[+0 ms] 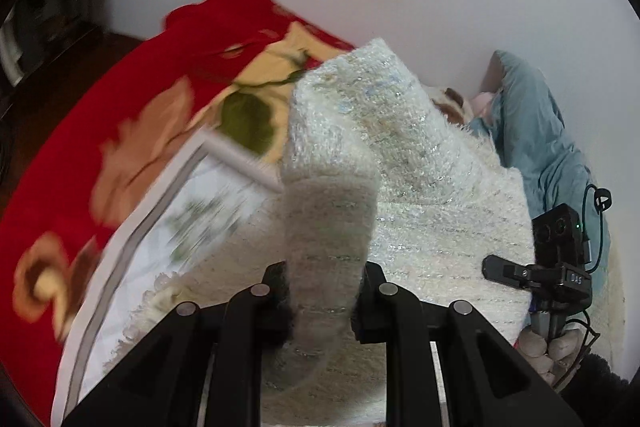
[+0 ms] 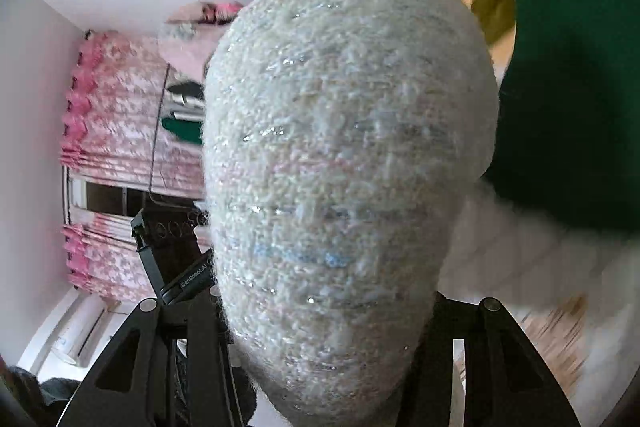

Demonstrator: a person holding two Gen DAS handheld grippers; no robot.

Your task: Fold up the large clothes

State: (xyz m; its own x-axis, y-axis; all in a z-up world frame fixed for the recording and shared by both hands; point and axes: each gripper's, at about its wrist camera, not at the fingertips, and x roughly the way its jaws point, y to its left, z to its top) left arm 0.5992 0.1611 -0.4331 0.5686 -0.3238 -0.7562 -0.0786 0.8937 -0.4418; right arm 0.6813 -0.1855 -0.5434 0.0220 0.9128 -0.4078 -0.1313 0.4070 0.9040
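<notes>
White knit garment (image 1: 400, 163) lifted, bed edge (image 1: 120, 247) left

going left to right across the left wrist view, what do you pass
red floral blanket → white knit garment pinched in the left tool → blue-grey cloth → right tool's black camera body

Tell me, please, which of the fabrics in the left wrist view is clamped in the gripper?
The fuzzy white knit, pinched in the left gripper; the red floral blanket and blue garment lie untouched.
</notes>
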